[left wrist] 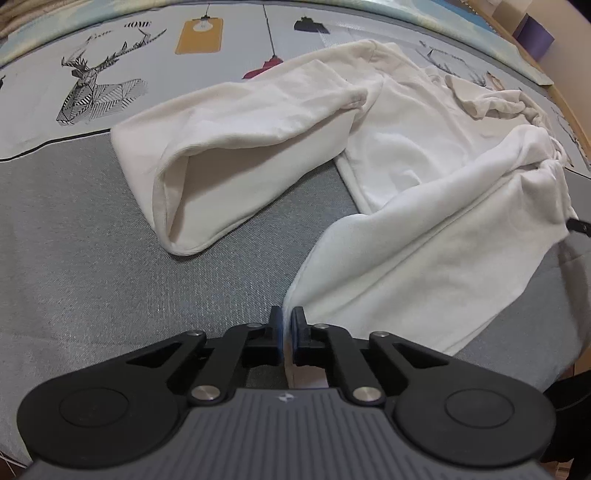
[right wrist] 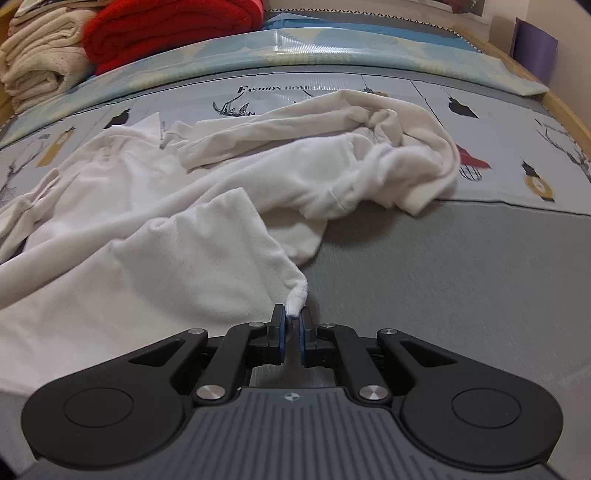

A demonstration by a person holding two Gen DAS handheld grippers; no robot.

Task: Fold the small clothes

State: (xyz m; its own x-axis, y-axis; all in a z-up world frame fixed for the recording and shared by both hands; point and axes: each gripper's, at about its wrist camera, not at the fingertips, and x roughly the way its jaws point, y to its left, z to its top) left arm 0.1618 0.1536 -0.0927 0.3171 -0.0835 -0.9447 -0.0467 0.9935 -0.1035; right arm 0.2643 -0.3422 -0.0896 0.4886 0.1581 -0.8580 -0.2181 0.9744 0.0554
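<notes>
A white top with long sleeves (left wrist: 424,206) lies rumpled on a bed. The bed has a grey cover (left wrist: 110,258) with a strip of drawings along the far side: a deer (left wrist: 92,92), hanging lamps and some words.

The left gripper (left wrist: 287,321) is pinched shut on a bottom corner of the white top, down near the grey cover. One sleeve (left wrist: 229,155) sticks out flat to the side, with its open cuff facing the gripper. Nothing lies between them but bare cover.

The right gripper (right wrist: 293,321) is pinched shut on another corner of the same top; a little fluffy tip of cloth pokes up between its blue pads (right wrist: 282,328). The other sleeve (right wrist: 362,147) is bunched in a heap on top of the body of the top, in the way of a neat fold.

At the far end of the bed sit a folded red blanket (right wrist: 166,29) and a pile of cream towels (right wrist: 40,62), well apart from the top.
</notes>
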